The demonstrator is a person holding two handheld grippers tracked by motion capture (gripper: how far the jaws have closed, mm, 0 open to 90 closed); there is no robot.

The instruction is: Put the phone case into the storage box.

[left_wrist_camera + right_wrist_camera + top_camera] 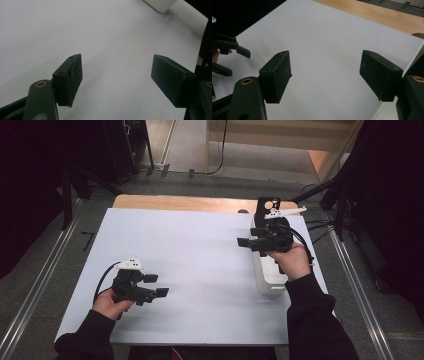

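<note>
Matt white sheet [190, 270] over pale wood tabletop [175, 202] — smooth white plastic box [270, 275], black matt pads [71, 77].

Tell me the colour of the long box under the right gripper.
The long box is white, seen best in the high view.

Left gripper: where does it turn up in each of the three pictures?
High view: the left gripper is at the lower left, held in a hand, fingers pointing right.
Left gripper view: it shows as two black fingers rising from the bottom, open over bare surface.
Right gripper view: it is farther off at the left edge.
Shared landmark: the white tabletop.
</note>
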